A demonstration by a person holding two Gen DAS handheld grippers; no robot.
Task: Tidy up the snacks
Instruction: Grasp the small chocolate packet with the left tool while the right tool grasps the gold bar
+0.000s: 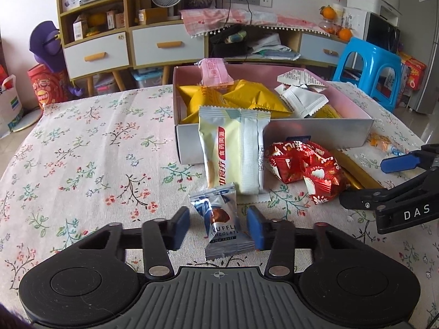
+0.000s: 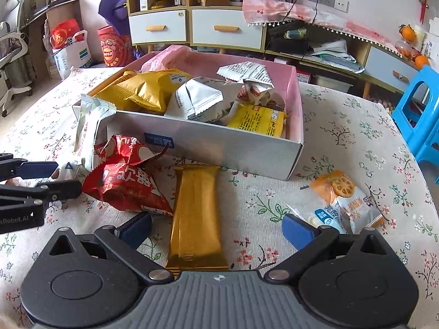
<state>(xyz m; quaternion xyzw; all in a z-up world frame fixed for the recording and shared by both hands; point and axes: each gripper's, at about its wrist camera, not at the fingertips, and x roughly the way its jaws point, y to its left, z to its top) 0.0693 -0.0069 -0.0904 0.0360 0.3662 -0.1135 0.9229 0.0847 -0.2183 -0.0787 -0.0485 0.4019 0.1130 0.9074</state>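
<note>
A pink-lined box (image 1: pixel 315 134) (image 2: pixel 236 150) on the floral table holds yellow and white snack packets. In the left wrist view my left gripper (image 1: pixel 218 224) is open around a small silver-blue truffle chocolate packet (image 1: pixel 219 219), fingers apart from it. A pale yellow packet (image 1: pixel 233 148) leans on the box front, red packets (image 1: pixel 310 170) beside it. In the right wrist view my right gripper (image 2: pixel 216 230) is open around a long gold bar (image 2: pixel 196 216) lying flat. Red packets (image 2: pixel 126 175) lie at its left, an orange lotus-root packet (image 2: pixel 345 205) at its right.
The right gripper shows at the right edge of the left wrist view (image 1: pixel 406 181); the left gripper shows at the left edge of the right wrist view (image 2: pixel 33 189). A blue stool (image 1: pixel 370 68) and cabinets (image 1: pixel 164 44) stand beyond the table.
</note>
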